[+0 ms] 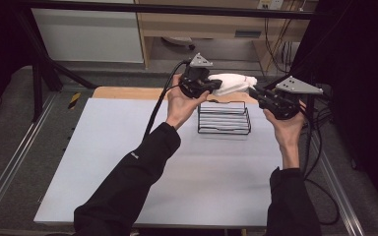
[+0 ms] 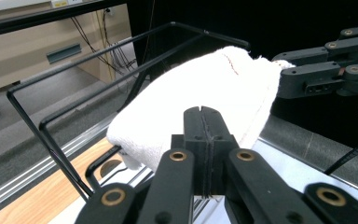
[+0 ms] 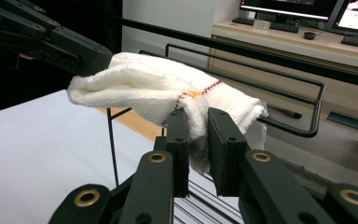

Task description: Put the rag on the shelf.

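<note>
I hold the white cloth (image 1: 232, 83) stretched between my two claws, up near the top centre of the high view, just above the black wire rack (image 1: 224, 119) that stands on the bench (image 1: 128, 162). My left claw (image 1: 211, 87) has its jaws pressed together on one end of the cloth; in the left claw view they meet with almost no gap, the fabric bunched just past them. My right claw (image 3: 199, 140) pinches the other end, its jaws kept narrowly apart by the thick folded edge. I judge I hold it at both ends so it stays spread and can be draped over the rack's top wire.
</note>
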The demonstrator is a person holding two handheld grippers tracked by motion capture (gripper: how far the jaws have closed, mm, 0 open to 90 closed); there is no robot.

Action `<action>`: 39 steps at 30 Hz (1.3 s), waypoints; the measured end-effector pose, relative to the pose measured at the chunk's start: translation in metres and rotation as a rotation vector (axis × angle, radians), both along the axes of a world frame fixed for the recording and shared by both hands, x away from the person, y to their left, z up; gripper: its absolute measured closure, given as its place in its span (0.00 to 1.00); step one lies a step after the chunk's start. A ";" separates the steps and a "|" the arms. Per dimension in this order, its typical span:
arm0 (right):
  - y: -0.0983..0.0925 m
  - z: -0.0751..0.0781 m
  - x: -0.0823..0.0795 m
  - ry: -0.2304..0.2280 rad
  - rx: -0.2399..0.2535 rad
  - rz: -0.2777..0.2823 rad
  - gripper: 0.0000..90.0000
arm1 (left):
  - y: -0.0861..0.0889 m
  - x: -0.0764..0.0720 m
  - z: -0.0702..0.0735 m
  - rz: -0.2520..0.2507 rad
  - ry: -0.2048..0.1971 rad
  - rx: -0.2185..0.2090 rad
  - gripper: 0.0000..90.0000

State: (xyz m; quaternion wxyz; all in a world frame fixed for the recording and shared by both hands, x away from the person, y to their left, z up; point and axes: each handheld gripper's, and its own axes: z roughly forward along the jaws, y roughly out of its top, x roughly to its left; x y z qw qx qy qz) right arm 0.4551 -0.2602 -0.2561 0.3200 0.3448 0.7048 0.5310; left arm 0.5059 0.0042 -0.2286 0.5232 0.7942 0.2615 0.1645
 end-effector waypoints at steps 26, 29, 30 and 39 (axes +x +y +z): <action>0.023 0.009 0.007 0.087 0.034 0.048 0.98 | -0.004 0.002 -0.020 -0.003 -0.016 0.053 1.00; 0.026 -0.005 0.013 0.113 0.030 0.029 1.00 | -0.004 0.002 -0.023 -0.005 -0.017 0.062 1.00; 0.025 -0.011 0.016 0.118 0.034 0.016 0.99 | -0.005 0.002 -0.024 -0.006 -0.017 0.066 1.00; 0.017 -0.021 0.021 0.093 0.040 -0.035 0.97 | -0.008 0.005 -0.031 0.004 -0.021 0.066 1.00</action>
